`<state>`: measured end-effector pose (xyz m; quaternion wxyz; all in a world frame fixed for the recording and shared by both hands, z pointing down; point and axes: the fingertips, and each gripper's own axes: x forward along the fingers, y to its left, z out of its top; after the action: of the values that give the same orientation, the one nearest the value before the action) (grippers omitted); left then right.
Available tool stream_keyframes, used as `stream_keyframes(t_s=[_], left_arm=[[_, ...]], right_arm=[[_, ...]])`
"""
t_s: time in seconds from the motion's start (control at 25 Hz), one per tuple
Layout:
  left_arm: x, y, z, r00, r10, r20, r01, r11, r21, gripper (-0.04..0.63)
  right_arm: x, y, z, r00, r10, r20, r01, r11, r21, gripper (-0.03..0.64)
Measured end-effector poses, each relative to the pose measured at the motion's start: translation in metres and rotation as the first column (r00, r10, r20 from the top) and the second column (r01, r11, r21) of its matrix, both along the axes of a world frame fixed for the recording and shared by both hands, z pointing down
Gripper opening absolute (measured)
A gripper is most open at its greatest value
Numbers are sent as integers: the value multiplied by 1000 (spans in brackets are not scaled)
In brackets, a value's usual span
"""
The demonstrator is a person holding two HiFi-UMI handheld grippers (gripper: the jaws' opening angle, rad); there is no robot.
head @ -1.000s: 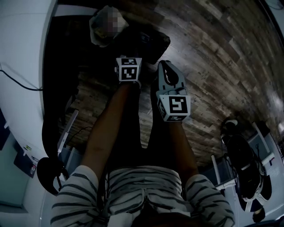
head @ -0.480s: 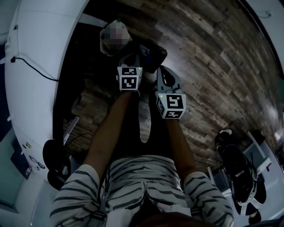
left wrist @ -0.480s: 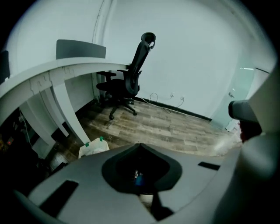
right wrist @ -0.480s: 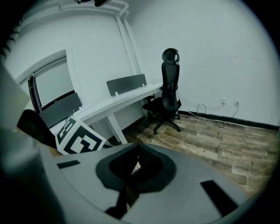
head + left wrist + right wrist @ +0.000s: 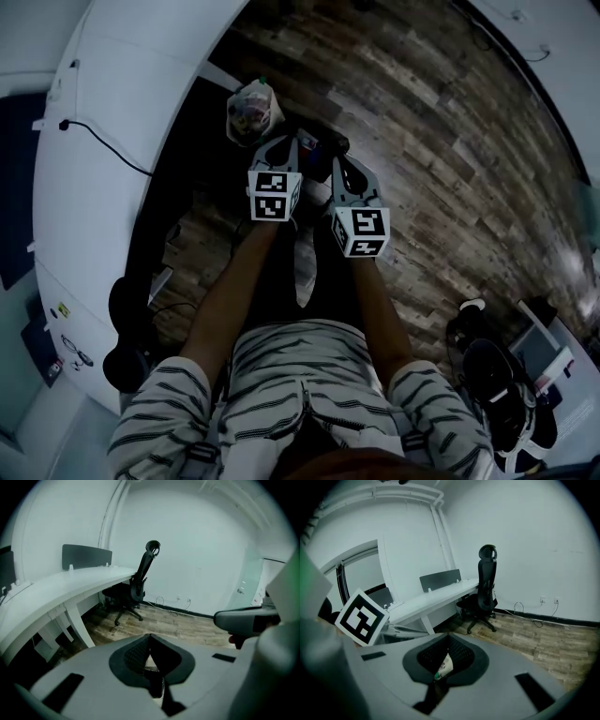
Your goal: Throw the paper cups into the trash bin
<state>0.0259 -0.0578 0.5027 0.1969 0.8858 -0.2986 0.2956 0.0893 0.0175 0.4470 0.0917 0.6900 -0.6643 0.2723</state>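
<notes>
Left gripper (image 5: 150, 637), right gripper (image 5: 448, 637) raised off trash bin (image 5: 236, 120), jaws closed together; pale scrap (image 5: 444, 665) in right gap unclear; cups judged binned.

grippers 2: left gripper (image 5: 150, 638), right gripper (image 5: 449, 639) | bin (image 5: 251, 112) 1, 12 o'clock | desks 2: near desk (image 5: 112, 103) 9 o'clock, far desk (image 5: 562, 75) 1 o'clock | chairs 2: one chair (image 5: 127, 328) 8 o'clock, other chair (image 5: 497, 394) 4 o'clock | cable (image 5: 103, 145) 1

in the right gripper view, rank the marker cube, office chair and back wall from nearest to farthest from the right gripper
1. marker cube, close by at the left
2. office chair, mid-room, beside the desk
3. back wall, behind the chair, at the right
</notes>
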Motion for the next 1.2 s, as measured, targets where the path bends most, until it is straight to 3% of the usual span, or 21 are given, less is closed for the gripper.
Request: stream_keyframes(t_s=[0.72,1.2], left_arm=[[-9,19,-148,991,-17,-132,35,991,129,25],[-29,28,-215,978,-9,-208,54,976,211,25]], right_arm=[[0,6,-114,998,-31,-59,38,993,113,8],[-12,0,-174,995,-43,-92,61,976,211,8]])
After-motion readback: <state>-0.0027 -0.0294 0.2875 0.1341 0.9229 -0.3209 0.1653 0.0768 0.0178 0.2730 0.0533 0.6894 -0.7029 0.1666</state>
